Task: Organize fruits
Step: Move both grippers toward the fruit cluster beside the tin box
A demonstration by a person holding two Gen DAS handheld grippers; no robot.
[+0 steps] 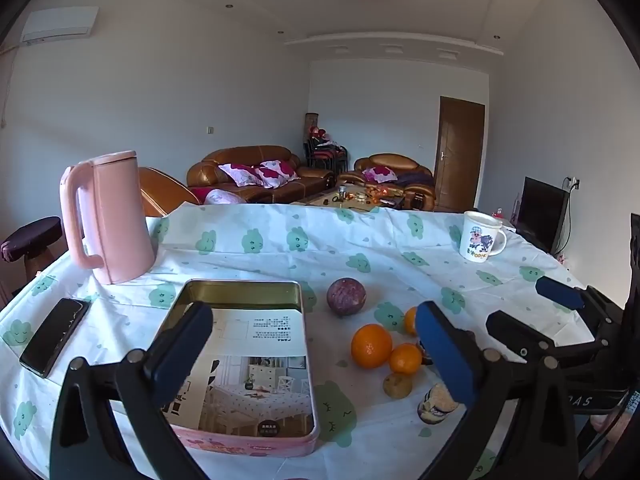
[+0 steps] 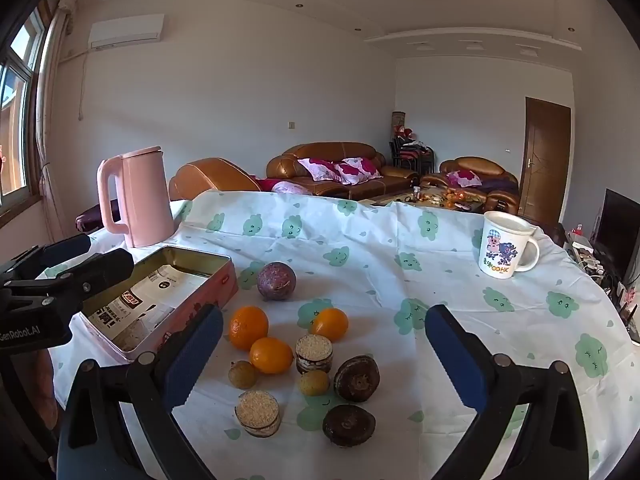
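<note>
Three oranges [image 2: 248,327] [image 2: 271,355] [image 2: 330,323] lie on the table beside a purple passion fruit [image 2: 276,275], two small yellow-brown fruits [image 2: 242,374] [image 2: 314,382], two dark round fruits [image 2: 357,378] [image 2: 349,425] and two crumb-topped cakes [image 2: 314,353] [image 2: 258,413]. An open pink tin [image 1: 240,360] with a leaflet inside lies left of them. My left gripper [image 1: 314,348] is open and empty over the tin's right edge. My right gripper [image 2: 324,352] is open and empty above the fruit pile. The passion fruit [image 1: 346,296] and oranges [image 1: 371,345] also show in the left wrist view.
A pink kettle [image 1: 108,216] stands at the back left. A black phone [image 1: 54,336] lies left of the tin. A white cartoon mug [image 2: 505,245] stands at the back right. The table's cloth [image 2: 400,248] has green cloud prints. Sofas stand beyond the table.
</note>
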